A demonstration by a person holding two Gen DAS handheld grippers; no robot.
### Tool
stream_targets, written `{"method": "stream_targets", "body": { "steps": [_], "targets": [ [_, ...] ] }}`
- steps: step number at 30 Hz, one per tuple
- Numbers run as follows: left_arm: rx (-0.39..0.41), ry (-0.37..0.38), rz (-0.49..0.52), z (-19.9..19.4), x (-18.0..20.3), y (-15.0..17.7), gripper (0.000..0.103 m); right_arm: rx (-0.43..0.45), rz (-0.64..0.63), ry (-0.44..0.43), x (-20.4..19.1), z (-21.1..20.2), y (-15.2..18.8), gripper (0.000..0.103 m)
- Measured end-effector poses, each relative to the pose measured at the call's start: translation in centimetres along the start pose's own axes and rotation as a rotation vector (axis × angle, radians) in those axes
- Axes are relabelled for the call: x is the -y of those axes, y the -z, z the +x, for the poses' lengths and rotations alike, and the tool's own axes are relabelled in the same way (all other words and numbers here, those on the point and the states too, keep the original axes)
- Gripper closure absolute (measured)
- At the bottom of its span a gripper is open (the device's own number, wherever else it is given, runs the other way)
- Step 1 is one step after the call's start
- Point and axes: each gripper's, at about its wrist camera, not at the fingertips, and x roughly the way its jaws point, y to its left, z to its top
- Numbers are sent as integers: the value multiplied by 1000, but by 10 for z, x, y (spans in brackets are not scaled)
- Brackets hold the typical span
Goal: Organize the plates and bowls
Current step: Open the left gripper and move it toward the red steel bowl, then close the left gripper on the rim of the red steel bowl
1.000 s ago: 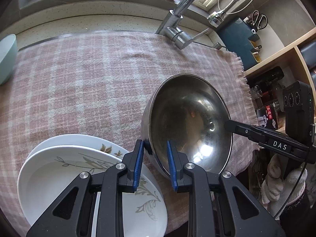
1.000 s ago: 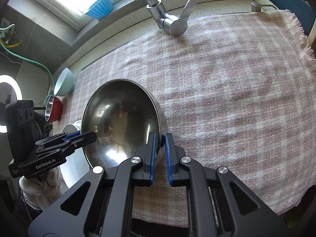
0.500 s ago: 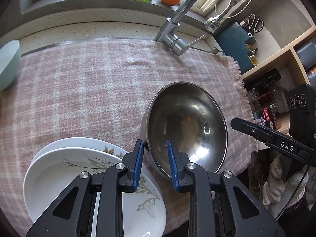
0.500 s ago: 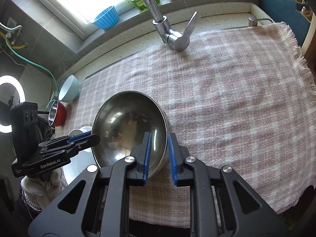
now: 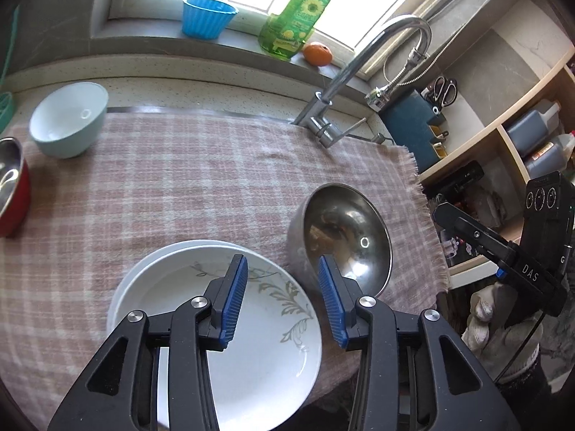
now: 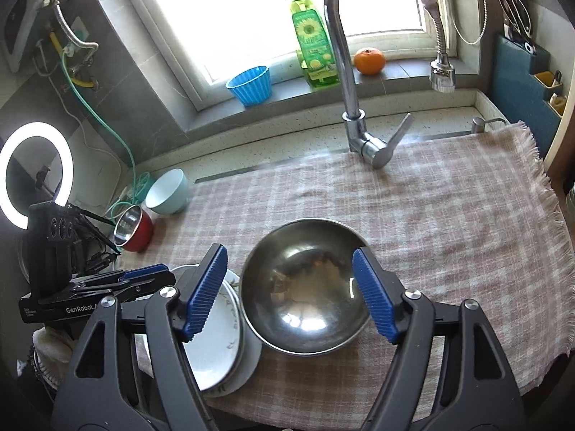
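Observation:
A steel bowl [image 6: 305,305] [image 5: 345,237] stands upright on the checked cloth [image 6: 449,222], touching the right side of a stack of white leaf-patterned plates [image 5: 222,327] [image 6: 215,344]. My right gripper [image 6: 289,289] hovers above the bowl. Its jaws are opening wide, and the pads are clear of the rim. My left gripper [image 5: 284,298] [image 6: 143,280] hangs over the plates' right edge with its jaws opening and nothing between them. The right gripper [image 5: 503,262], held by a gloved hand, also shows at the right of the left wrist view. A light blue bowl [image 5: 68,118] [image 6: 169,192] and a red bowl [image 5: 10,186] [image 6: 134,228] stand at the far left.
A tall faucet [image 6: 345,72] rises behind the cloth. On the sill are a blue cup [image 6: 251,84], a green soap bottle [image 6: 312,43] and an orange [image 6: 369,60]. Shelves [image 5: 510,143] flank the right side, and a ring light [image 6: 32,176] the left. The cloth's fringed edge [image 6: 553,215] overhangs at the right.
Both grippers let go of the steel bowl's rim, opened, and drew back and up. The bowl, tilted before, now rests level on the cloth beside the plates.

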Motion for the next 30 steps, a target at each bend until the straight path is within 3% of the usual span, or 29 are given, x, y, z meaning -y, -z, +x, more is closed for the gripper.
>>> {"method": "stream_targets", "body": {
  "steps": [6, 8, 14, 21, 24, 30],
  "targets": [
    [59, -81, -67, -48, -57, 28, 62, 59, 2, -55, -42, 2, 7, 17],
    [77, -108, -103, -65, -79, 35, 62, 54, -6, -73, -58, 9, 8, 8],
    [133, -178, -206, -108, -140, 47, 62, -10, -49, -137, -111, 36, 10, 7],
    [194, -259, -239, -132, -184, 31, 62, -118, -88, -180, -167, 79, 0, 7],
    [212, -267, -258, -134, -200, 20, 62, -158, -70, -205, -181, 102, -9, 8],
    [236, -287, -300, -124, -230, 0, 62, -273, -10, -262, -201, 161, -26, 26]
  ]
}}
